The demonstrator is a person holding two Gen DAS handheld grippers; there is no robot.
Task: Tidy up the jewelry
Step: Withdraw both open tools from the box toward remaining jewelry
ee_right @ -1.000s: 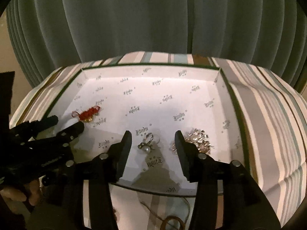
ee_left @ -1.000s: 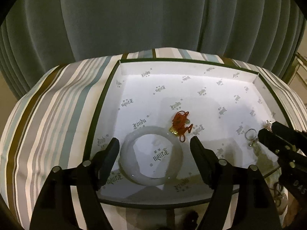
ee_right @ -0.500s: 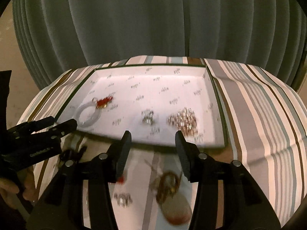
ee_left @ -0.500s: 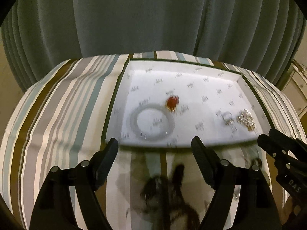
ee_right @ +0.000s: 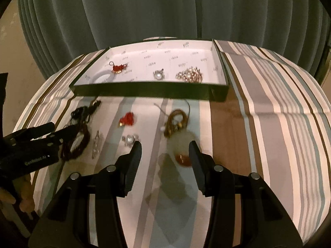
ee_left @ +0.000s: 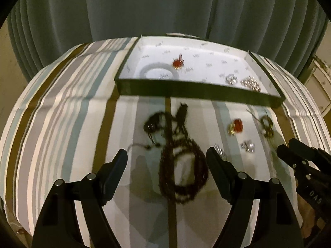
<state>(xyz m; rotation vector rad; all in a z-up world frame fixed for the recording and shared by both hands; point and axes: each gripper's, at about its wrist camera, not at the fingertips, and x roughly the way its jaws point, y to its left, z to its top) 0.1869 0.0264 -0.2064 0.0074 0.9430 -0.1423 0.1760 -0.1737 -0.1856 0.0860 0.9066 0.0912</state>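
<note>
Striped cloth on the bench (ee_left: 62,124), both claws spread and empty.
Left claw (ee_left: 166,161) hangs over a dark bead necklace (ee_left: 183,171); right claw (ee_right: 165,148) over an amber pendant (ee_right: 183,158); the tray (ee_right: 149,90) beyond holds a white bangle (ee_left: 158,72).

Grey-green pleated curtain (ee_left: 165,8) hangs behind a striped tablecloth (ee_right: 269,113) — dim, warm light.

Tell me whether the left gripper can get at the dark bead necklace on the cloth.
Probably yes: the left gripper is open, with the dark bead necklace lying loose on the cloth between its fingers, nothing covering it.
</note>
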